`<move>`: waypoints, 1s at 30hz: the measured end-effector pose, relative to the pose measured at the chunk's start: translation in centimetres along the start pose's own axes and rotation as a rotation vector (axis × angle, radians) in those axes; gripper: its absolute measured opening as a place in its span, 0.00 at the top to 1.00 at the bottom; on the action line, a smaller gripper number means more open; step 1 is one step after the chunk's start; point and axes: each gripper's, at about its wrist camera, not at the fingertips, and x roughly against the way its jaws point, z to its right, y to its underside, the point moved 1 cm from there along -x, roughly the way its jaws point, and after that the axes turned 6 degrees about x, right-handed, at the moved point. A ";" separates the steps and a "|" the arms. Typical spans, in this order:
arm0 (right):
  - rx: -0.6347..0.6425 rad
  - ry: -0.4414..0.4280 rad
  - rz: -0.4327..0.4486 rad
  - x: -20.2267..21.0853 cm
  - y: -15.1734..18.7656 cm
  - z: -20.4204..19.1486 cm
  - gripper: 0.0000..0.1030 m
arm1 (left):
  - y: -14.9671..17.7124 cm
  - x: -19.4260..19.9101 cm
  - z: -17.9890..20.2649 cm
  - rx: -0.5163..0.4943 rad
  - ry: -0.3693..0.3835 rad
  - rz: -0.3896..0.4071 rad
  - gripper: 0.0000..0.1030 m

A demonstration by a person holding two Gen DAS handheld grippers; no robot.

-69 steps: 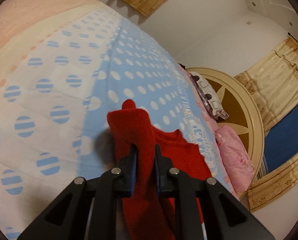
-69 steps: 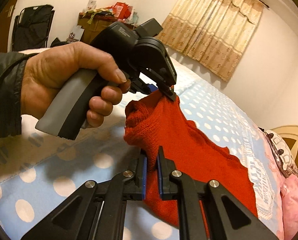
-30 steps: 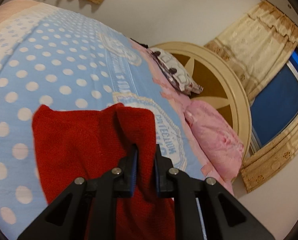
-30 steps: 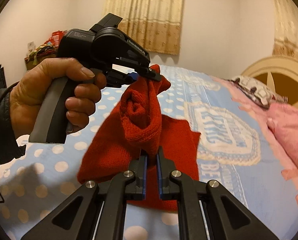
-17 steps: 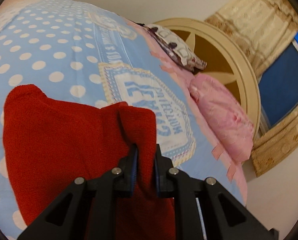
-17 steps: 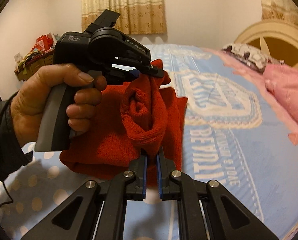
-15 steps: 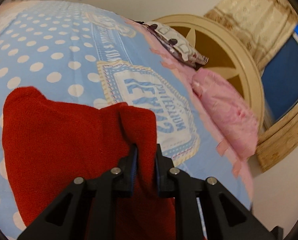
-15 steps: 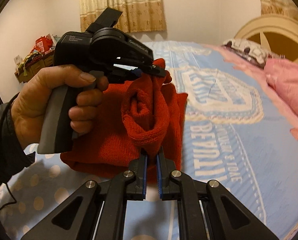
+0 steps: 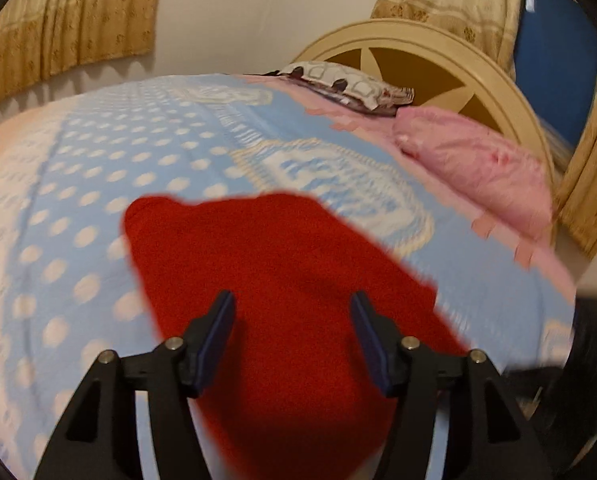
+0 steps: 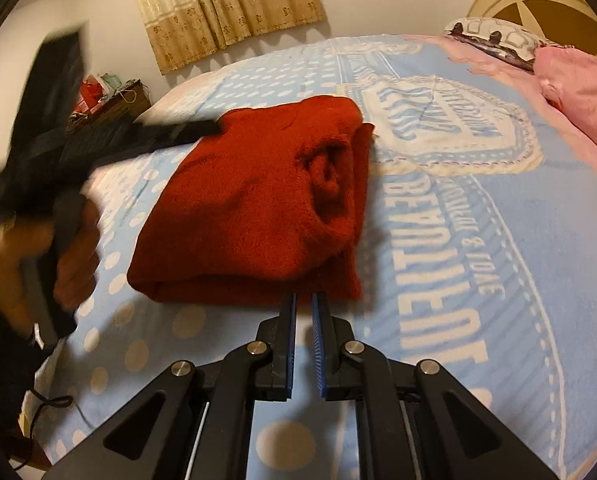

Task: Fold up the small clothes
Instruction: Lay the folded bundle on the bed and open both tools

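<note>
— What's in front of my fingers right now?

— One red knitted garment (image 10: 254, 200), folded into a thick bundle and lying flat on the blue dotted bedspread (image 10: 438, 240). From my left gripper (image 9: 292, 312) it spreads ahead of and beneath the two fingers. Those jaws have just been opening; they stand wide, pads clear of the knit, nothing pinched.

— And my right side?

— My right gripper (image 10: 303, 306) has its two blue pads almost together with only a thin slit between them. Their tips sit at the near edge of the bundle; I see no cloth caught in the slit. The garment lies just ahead of them and to their left.

— Anything else to count?

— Two pillows beyond the garment: one pink (image 9: 474, 168), one patterned grey-white (image 9: 350, 86), both against one round cream headboard (image 9: 450, 64). The person's hand (image 10: 30, 256) holding my left gripper shows left of my right fingers, blurred.
</note>
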 end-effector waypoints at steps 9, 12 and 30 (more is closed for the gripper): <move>-0.041 -0.031 0.074 3.0 -3.9 1.6 0.37 | 5.8 1.8 -0.1 -0.067 -0.013 -0.014 0.34; -0.090 -0.060 0.060 1.3 -7.0 3.1 0.37 | 5.9 1.9 0.3 -0.086 -0.022 0.004 0.34; -0.158 -0.018 -0.029 -8.6 -10.9 6.7 0.88 | 7.3 0.8 -3.2 0.083 0.095 -0.003 0.23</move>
